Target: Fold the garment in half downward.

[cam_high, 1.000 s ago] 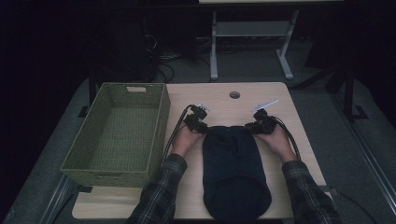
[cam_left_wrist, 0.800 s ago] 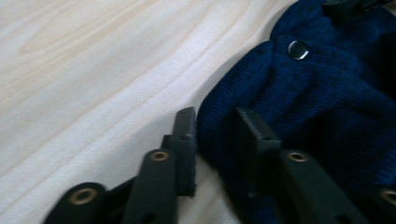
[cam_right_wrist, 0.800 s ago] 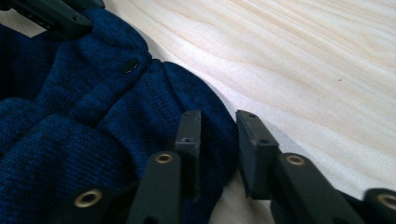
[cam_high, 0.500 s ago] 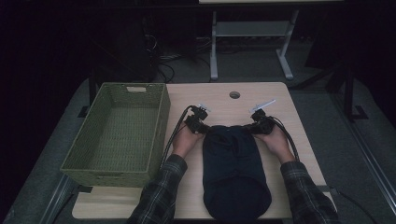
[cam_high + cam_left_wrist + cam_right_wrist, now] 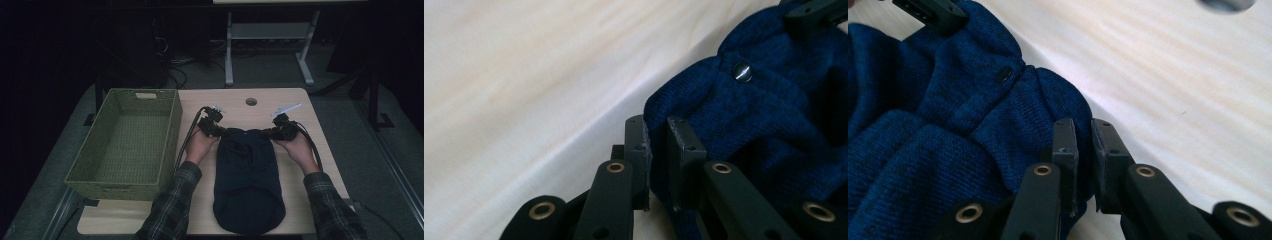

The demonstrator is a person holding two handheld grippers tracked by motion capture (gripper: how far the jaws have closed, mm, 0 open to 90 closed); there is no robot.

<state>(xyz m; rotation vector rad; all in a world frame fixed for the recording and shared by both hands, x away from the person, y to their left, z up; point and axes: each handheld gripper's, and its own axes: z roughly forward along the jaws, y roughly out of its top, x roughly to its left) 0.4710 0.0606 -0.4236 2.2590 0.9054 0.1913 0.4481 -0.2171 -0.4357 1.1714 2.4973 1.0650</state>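
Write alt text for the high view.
Both grippers, left gripper and right gripper, pinch the far edge of a dark blue knit garment lying on a wooden table. A green woven basket sits left.

The dark blue garment is a matt, nubbly knit cloth, with a shiny metal snap catching light. The bench looks like pale wood, smooth with a soft sheen. Fingers are matt black plastic, brassy rivets glinting. The green basket is coarse woven weave.

green woven basket, seemingly empty | wooden table | table hole
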